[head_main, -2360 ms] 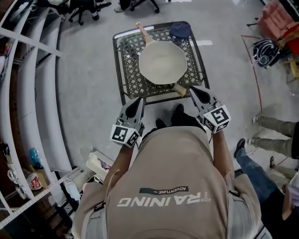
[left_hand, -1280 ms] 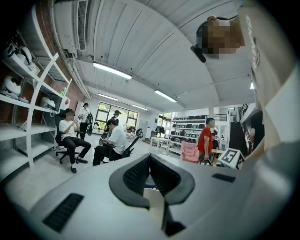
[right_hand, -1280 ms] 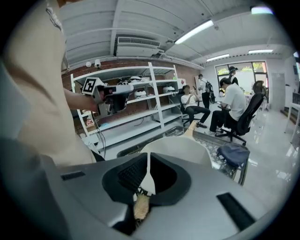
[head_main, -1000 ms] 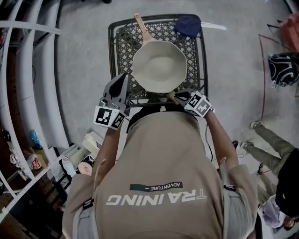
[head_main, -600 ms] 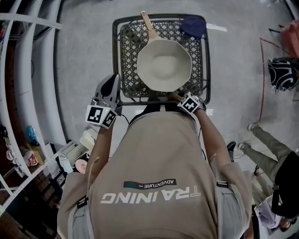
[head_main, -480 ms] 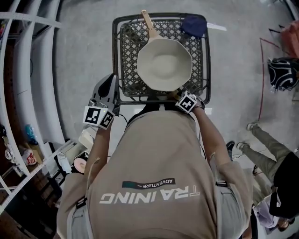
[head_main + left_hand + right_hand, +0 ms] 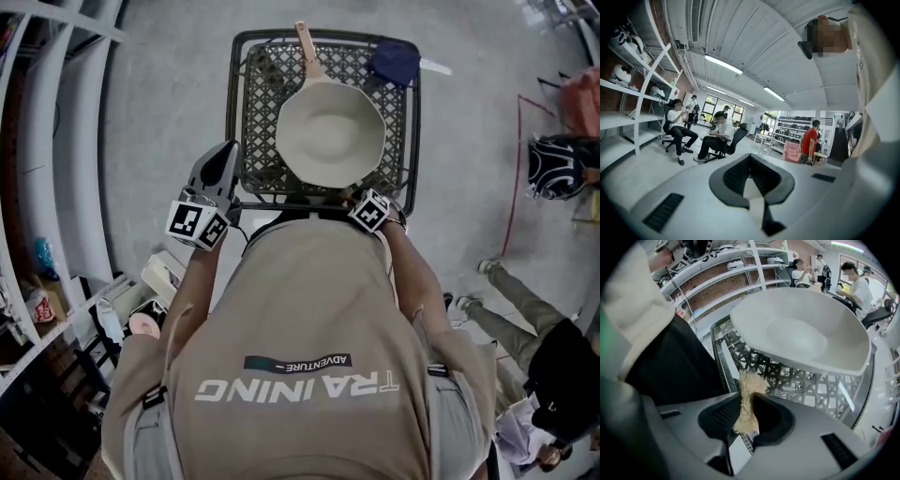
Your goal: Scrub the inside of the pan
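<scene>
Our right gripper (image 7: 359, 199) — jaws just closing, pinching the straw scrubber (image 7: 748, 392) at the near edge of the mesh table (image 7: 253, 141) — sits nearest the pan (image 7: 330, 131) just beyond, while our left gripper (image 7: 221, 157) hangs off-left, jaws together and empty.

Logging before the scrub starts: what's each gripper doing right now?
Left gripper: closed, empty.
Right gripper: jaws just closed onto the straw-coloured scrubber, holding it.

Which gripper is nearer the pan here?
Right. The right gripper sits by the pan's near rim, its jaws just closed on a straw scrubber. The left gripper hangs off the table's left edge, apart from the pan.
</scene>
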A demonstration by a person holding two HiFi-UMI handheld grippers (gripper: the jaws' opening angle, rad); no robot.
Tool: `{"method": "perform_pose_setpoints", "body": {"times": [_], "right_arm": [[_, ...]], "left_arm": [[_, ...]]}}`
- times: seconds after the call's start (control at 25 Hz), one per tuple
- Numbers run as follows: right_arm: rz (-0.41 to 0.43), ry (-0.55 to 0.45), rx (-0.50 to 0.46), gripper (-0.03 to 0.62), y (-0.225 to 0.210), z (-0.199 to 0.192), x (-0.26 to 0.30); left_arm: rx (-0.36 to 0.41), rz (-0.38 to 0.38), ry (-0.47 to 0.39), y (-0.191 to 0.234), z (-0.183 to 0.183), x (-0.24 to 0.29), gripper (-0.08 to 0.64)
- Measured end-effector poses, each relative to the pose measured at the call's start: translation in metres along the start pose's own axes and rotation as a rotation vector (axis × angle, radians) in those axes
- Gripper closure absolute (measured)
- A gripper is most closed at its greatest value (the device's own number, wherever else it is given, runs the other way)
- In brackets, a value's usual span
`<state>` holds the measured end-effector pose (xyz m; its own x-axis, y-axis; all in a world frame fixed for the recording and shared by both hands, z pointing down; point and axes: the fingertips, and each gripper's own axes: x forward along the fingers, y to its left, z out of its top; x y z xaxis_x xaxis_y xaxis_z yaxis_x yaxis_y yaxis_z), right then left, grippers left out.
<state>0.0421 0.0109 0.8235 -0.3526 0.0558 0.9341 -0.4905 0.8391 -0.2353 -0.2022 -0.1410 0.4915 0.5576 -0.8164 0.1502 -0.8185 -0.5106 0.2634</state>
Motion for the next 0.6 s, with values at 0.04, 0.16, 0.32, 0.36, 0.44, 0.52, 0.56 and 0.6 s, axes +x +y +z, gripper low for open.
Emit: {"method": "perform_pose_setpoints", "body": {"times": [0.04, 0.16, 0.32, 0.36, 0.44, 0.52, 0.56, 0.6], "right_arm": [[0.006, -0.011, -0.012, 0.495, 0.000, -0.001, -0.007], [0.058, -0.063, -0.056, 0.497, 0.008, -0.005, -0.040], [0.119, -0.231, -0.128, 0.497, 0.016, 0.020, -0.109], [0.106, -0.269, -0.151, 0.497, 0.010, 0.030, -0.125], [0.061, -0.296, -0.229, 0.497, -0.007, 0.049, -0.141], [0.051, -0.273, -0.326, 0.497, -0.018, 0.064, -0.135], [0.062, -0.253, -0.369, 0.497, -0.020, 0.071, -0.127], [0.074, -0.237, -0.411, 0.497, -0.022, 0.080, -0.119]], "left_arm": [[-0.006, -0.004, -0.005, -0.001, 0.000, 0.002, 0.541], [-0.018, -0.030, -0.013, -0.006, -0.005, 0.012, 0.541], [-0.036, -0.060, -0.018, -0.013, -0.012, 0.026, 0.542], [-0.042, -0.056, -0.025, -0.015, -0.012, 0.028, 0.542], [-0.054, -0.038, -0.040, -0.016, -0.013, 0.028, 0.541], [-0.063, -0.012, -0.050, -0.015, -0.014, 0.023, 0.541], [-0.062, 0.003, -0.051, -0.014, -0.013, 0.018, 0.541], [-0.056, 0.019, -0.049, -0.013, -0.012, 0.013, 0.541]]}}
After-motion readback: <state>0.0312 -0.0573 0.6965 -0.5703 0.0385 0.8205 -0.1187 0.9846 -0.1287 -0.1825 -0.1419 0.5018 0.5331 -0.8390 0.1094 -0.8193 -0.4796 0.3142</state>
